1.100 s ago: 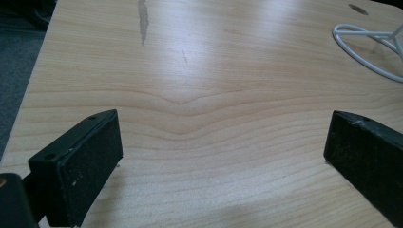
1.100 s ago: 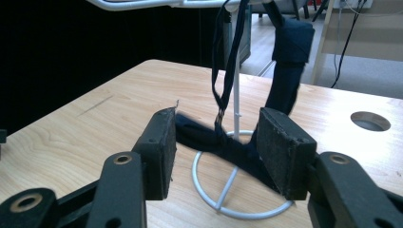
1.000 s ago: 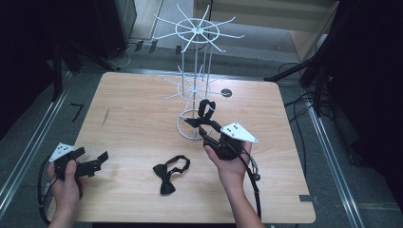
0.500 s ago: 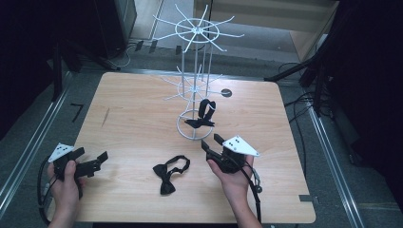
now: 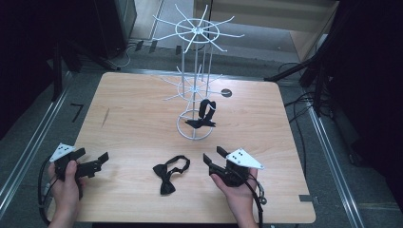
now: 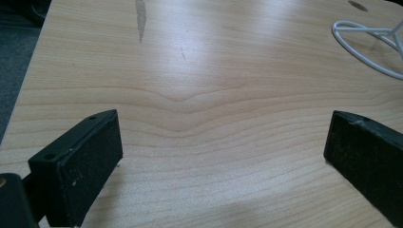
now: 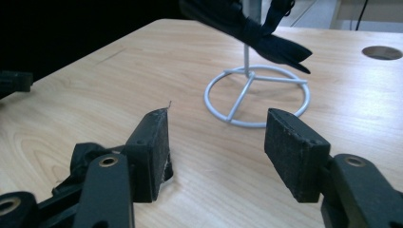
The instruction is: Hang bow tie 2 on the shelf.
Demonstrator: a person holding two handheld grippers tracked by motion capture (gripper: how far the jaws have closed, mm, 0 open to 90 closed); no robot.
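— So, the right gripper [image 5: 213,158] is coming back empty toward the near edge, is that it?

— Looks that way. One bow tie [image 5: 203,115] is already hanging on the white wire rack [image 5: 195,85], draped low on a prong just above the ring base, and a second ago that gripper was right up against it. Now it is sitting well back from the rack, lower over the table [image 5: 133,118], and its jaws have just been opening, with nothing between them.

— And it is heading for the other one?

— I'd judge so. The second bow tie [image 5: 170,172] is lying flat on the wood just to the left of it, between the two hands, strap looped out. In the right gripper view the dark cloth [image 7: 83,156] is showing just outside the left-hand pad, so the jaws are not around it yet.

— What is the left gripper [image 5: 95,163] doing?

— Waiting, I think. It is resting near the left front corner, jaws spread wide over bare wood, holding nothing. It is in the same place as a second ago, and the loose tie is too.
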